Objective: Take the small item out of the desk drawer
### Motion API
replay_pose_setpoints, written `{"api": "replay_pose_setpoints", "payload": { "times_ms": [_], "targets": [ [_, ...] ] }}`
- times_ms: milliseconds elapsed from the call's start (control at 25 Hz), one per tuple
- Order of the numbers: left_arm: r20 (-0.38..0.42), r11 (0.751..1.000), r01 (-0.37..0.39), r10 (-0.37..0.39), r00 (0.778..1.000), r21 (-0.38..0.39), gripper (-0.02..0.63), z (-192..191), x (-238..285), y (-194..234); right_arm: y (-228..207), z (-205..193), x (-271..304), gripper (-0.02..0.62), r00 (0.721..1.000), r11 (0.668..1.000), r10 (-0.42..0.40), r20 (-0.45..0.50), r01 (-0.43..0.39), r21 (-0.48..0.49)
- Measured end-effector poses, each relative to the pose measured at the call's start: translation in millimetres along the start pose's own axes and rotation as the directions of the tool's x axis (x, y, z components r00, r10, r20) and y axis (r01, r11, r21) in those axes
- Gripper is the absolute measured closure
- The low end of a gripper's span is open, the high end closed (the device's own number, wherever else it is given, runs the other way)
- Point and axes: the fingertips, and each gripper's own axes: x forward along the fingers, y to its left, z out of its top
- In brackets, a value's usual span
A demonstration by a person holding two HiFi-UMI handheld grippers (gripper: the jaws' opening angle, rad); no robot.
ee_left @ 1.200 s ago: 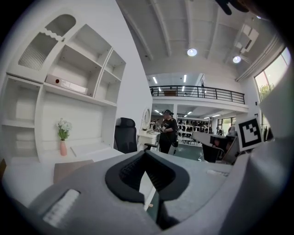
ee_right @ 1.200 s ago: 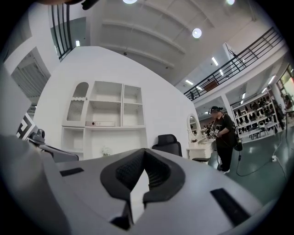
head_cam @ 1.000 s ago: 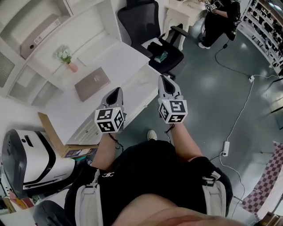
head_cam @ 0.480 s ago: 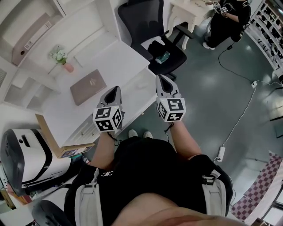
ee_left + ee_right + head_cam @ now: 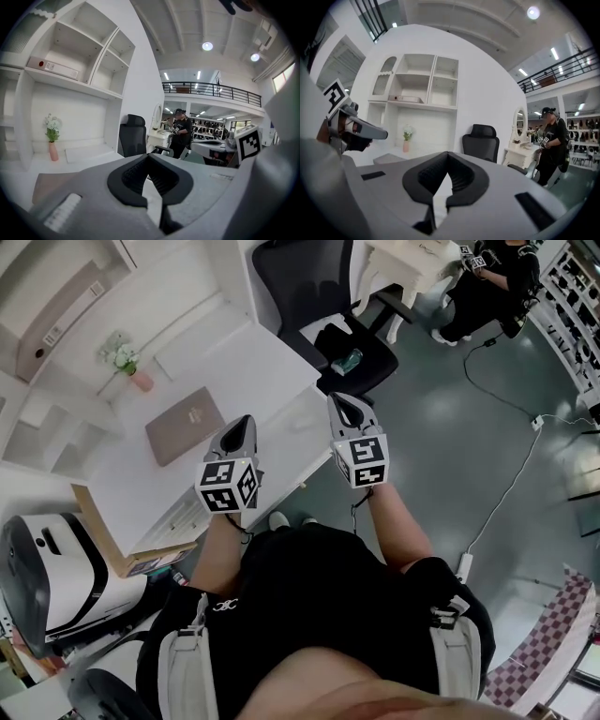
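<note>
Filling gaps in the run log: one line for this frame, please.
left gripper: shut, empty | right gripper: shut, empty | both: held near white desk front edge | drawer: none seen open | item: not visible

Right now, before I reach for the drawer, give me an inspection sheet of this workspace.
Surface: white desk, mostly bare.
Job's things: drawer fronts look closed; small item not seen.
Clutter: closed laptop, flower vase; teal item on black chair.
Grippers: left hand-held gripper and right hand-held gripper both shut, empty, near desk's edge.
Cables: white cable, power strip on floor.
Surroundings: shelves, cardboard box, white machine, another person beyond the chair.
</note>
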Motion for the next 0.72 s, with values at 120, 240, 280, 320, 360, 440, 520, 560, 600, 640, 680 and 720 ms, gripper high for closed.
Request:
{"api": "replay_pose_setpoints", "payload": {
  "times_ms": [120, 240, 280, 320, 360, 440, 520, 560, 600, 640, 680, 720],
  "targets": [
    [-0.004, 1.000, -0.018, 0.018, 1.000, -0.014, 0.592, -2.5, -1.4, 8.7, 10.5, -18.5, 15.9, 0.600, 0.993, 0.994, 0.073, -0.088, -0.080, -0.071],
    [-0.014, 0.999, -0.041, 0.041, 0.999, -0.022, 0.592, -8.7, -2.6, 20.3, 22.6, -39.2, 31.7, 0.598, 0.976, 0.976, 0.141, -0.167, -0.165, -0.145],
    [-0.019, 0.998, -0.051, 0.051, 0.999, -0.026, 0.592, -11.6, -4.3, 24.2, 27.6, -45.4, 35.5, 0.597, 0.968, 0.966, 0.163, -0.189, -0.195, -0.167],
    [-0.024, 0.997, -0.063, 0.063, 0.998, -0.033, 0.592, -14.6, -7.2, 28.1, 33.3, -51.4, 38.5, 0.597, 0.959, 0.955, 0.188, -0.210, -0.228, -0.187],
    [-0.029, 0.996, -0.077, 0.076, 0.997, -0.041, 0.592, -17.5, -10.7, 32.1, 39.7, -57.3, 41.2, 0.597, 0.948, 0.943, 0.217, -0.233, -0.266, -0.202],
    [-0.036, 0.994, -0.100, 0.098, 0.995, -0.053, 0.592, -21.7, -17.0, 40.6, 52.7, -69.1, 47.4, 0.495, 0.917, 0.915, 0.280, -0.283, -0.344, -0.212],
    [-0.035, 0.992, -0.115, 0.113, 0.993, -0.057, 0.592, -24.0, -20.4, 49.9, 60.4, -81.3, 55.8, 0.444, 0.890, 0.894, 0.316, -0.328, -0.395, -0.212],
    [-0.034, 0.991, -0.121, 0.119, 0.992, -0.058, 0.592, -25.2, -21.8, 54.9, 62.2, -88.1, 60.6, 0.433, 0.880, 0.886, 0.320, -0.350, -0.409, -0.218],
    [-0.033, 0.990, -0.129, 0.127, 0.991, -0.061, 0.592, -26.7, -23.7, 60.1, 63.5, -95.7, 65.3, 0.426, 0.870, 0.879, 0.320, -0.374, -0.420, -0.226],
    [-0.034, 0.988, -0.140, 0.138, 0.990, -0.066, 0.592, -28.8, -26.7, 65.0, 65.3, -103.9, 69.1, 0.422, 0.859, 0.870, 0.320, -0.399, -0.433, -0.234],
    [-0.038, 0.985, -0.153, 0.151, 0.988, -0.073, 0.592, -31.6, -30.8, 69.6, 67.6, -112.5, 71.9, 0.420, 0.846, 0.860, 0.324, -0.424, -0.450, -0.240],
    [-0.043, 0.982, -0.168, 0.165, 0.985, -0.081, 0.592, -34.6, -35.5, 73.8, 70.3, -121.5, 73.9, 0.418, 0.831, 0.850, 0.329, -0.449, -0.468, -0.243]
  ]
}}
